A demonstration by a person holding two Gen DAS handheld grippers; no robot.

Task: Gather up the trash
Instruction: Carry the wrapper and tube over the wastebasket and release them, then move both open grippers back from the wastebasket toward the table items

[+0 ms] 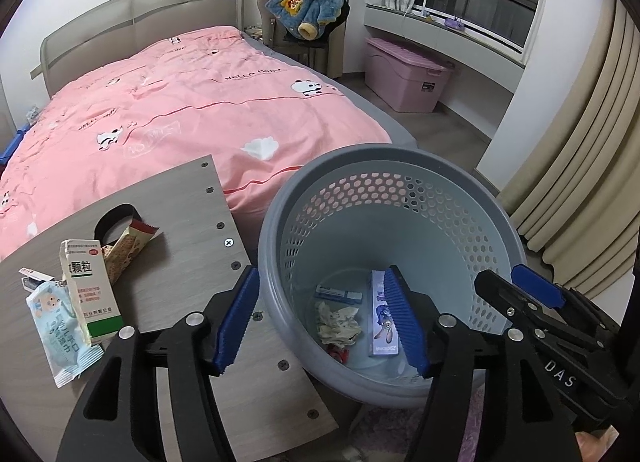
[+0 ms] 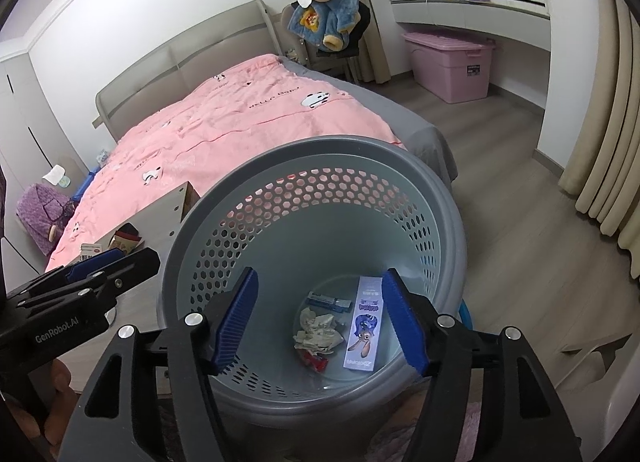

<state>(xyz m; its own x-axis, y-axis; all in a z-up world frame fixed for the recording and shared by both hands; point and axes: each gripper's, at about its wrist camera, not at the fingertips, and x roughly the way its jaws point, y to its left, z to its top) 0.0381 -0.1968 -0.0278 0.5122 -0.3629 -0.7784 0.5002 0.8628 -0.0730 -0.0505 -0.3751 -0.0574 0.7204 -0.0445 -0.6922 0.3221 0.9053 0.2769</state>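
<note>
Trash waits at the left on a grey wooden board (image 1: 172, 221): a pale blue wet-wipe packet (image 1: 60, 326), a white and green medicine box (image 1: 90, 294) standing beside it, and a torn snack wrapper (image 1: 128, 242) lying just behind, near the board's dark handle cut-out. The left gripper (image 1: 324, 322) hangs over the board's right edge and the bin's rim, its blue pads spread apart with nothing between them. Right of the board stands a grey perforated wastebasket (image 1: 400, 165), touching the foot of a bed with a pink quilt (image 1: 180, 101). On its floor lie a small blue and white box (image 2: 328, 300), a crumpled tissue (image 2: 318, 332), a red scrap (image 2: 316, 360) and a purple toothpaste box (image 2: 362, 326). The right gripper (image 2: 320, 322) is poised above the bin's mouth, jaws released and empty. Farther right, a pink storage tub (image 2: 450, 63) sits under the window sill, with beige curtains (image 2: 600, 141) at the edge.
</note>
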